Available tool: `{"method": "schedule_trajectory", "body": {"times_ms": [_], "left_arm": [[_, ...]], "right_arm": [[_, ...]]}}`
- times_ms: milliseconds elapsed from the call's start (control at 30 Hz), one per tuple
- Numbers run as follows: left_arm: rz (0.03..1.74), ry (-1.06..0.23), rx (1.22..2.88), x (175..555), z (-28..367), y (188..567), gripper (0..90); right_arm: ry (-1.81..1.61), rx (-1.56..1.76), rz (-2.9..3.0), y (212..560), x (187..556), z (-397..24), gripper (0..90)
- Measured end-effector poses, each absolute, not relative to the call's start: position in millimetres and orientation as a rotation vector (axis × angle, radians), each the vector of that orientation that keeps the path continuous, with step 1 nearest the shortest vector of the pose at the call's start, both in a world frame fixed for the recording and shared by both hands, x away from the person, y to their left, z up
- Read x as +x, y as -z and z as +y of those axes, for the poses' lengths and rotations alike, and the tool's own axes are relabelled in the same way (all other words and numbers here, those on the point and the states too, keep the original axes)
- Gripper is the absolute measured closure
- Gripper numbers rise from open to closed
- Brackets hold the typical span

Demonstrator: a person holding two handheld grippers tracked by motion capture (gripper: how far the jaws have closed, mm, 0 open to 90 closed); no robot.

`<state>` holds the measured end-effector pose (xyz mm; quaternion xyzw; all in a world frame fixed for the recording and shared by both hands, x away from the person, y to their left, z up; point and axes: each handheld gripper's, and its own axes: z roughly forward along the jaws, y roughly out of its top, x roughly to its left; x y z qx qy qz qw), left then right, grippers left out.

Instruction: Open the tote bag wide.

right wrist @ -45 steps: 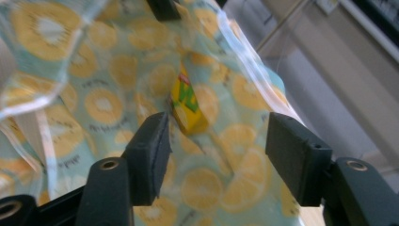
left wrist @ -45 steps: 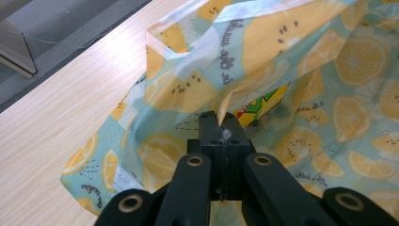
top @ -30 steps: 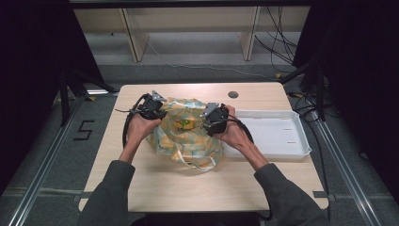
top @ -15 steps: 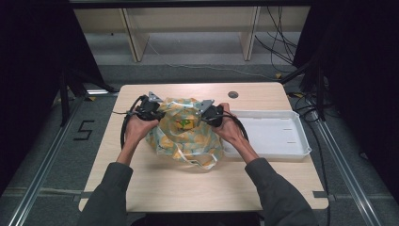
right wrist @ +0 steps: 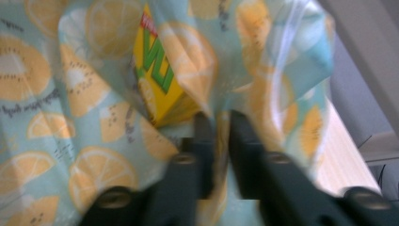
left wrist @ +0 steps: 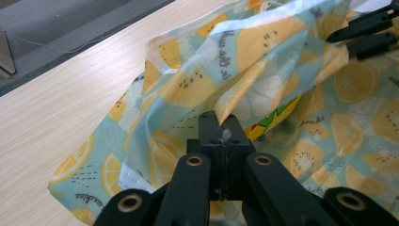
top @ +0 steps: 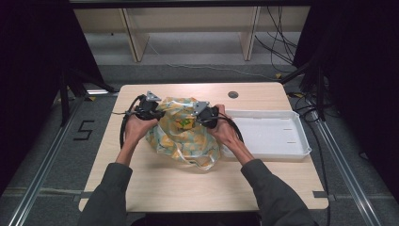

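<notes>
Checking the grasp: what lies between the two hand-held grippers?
In the high view, the lemon-print bag spans from left hand-held gripper to right hand-held gripper.

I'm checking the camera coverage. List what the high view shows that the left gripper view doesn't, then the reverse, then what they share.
High view alone: the white tray to the right of the bag, both of the person's forearms, and the left gripper from outside.

Left gripper view alone: its own jaws pinching a fold of the film, and small script printed on the bag.

Shared: the lemon-print plastic bag, the yellow packet inside it, the wooden table, and the right gripper clamped on the bag.
</notes>
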<state>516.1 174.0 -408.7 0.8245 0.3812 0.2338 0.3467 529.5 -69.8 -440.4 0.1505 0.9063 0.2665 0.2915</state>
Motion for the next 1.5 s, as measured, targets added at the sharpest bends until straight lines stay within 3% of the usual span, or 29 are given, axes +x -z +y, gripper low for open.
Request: {"method": "schedule_trajectory", "body": {"times_ms": [600, 867, 967, 1333, 1500], "left_arm": [[1.039, -0.711, 2.14, 522, 195, 422, 89.5], [1.088, -0.678, 2.14, 526, 199, 454, 89.5], [1.092, -0.677, 2.141, 526, 197, 458, 89.5], [1.102, -0.636, 2.173, 526, 190, 478, 89.5], [1.092, -0.614, 2.185, 524, 188, 487, 89.4]], "right_arm": [[-0.833, 0.48, 2.334, 421, 570, -52, 89.9], [-0.831, 0.604, 2.329, 430, 584, -59, 65.2], [-0.852, 0.662, 2.343, 429, 586, -69, 59.8], [-0.757, 0.673, 2.441, 438, 578, -81, 54.2], [-0.84, 0.725, 2.44, 438, 568, -88, 46.0]]}}
